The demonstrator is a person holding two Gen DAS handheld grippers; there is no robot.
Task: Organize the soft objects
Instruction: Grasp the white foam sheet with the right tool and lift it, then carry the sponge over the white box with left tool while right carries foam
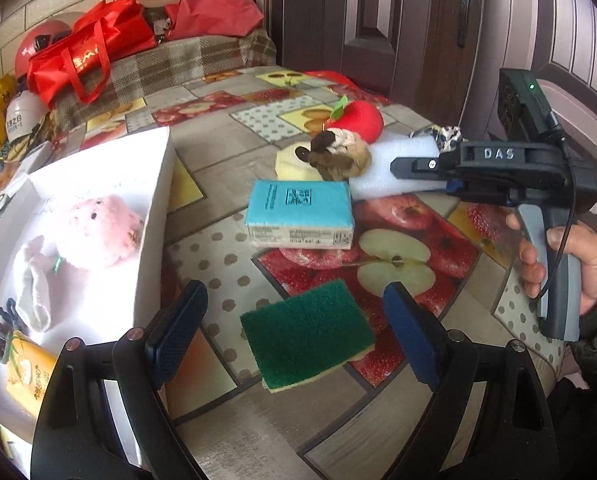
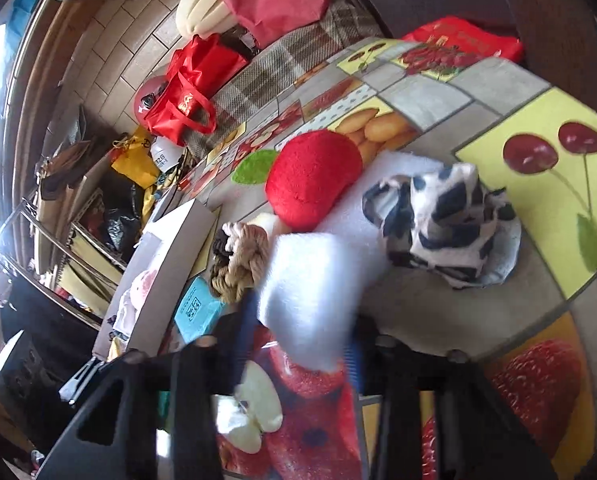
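My left gripper [image 1: 294, 332] stands open over the fruit-print table, with a green scouring sponge [image 1: 310, 336] lying flat between its blue pads, untouched. My right gripper [image 2: 302, 320] is shut on the near end of a white foam block [image 2: 314, 292]; the left wrist view shows that right gripper [image 1: 410, 168] lying along the foam block [image 1: 382, 184]. A white box [image 1: 162, 184] at the left holds a pink plush [image 1: 98, 228], a white sock [image 1: 34, 280] and a yellow packet [image 1: 26, 376].
Around the foam lie a teal wrapped sponge [image 1: 298, 212], a rope knot toy [image 1: 338, 152], a yellow sponge [image 1: 294, 164], a red plush apple [image 1: 358, 116] and a cow-print cloth [image 2: 450, 224]. Red bags [image 1: 82, 56] sit on a checked cushion behind. A hand [image 1: 570, 256] holds the right gripper's handle.
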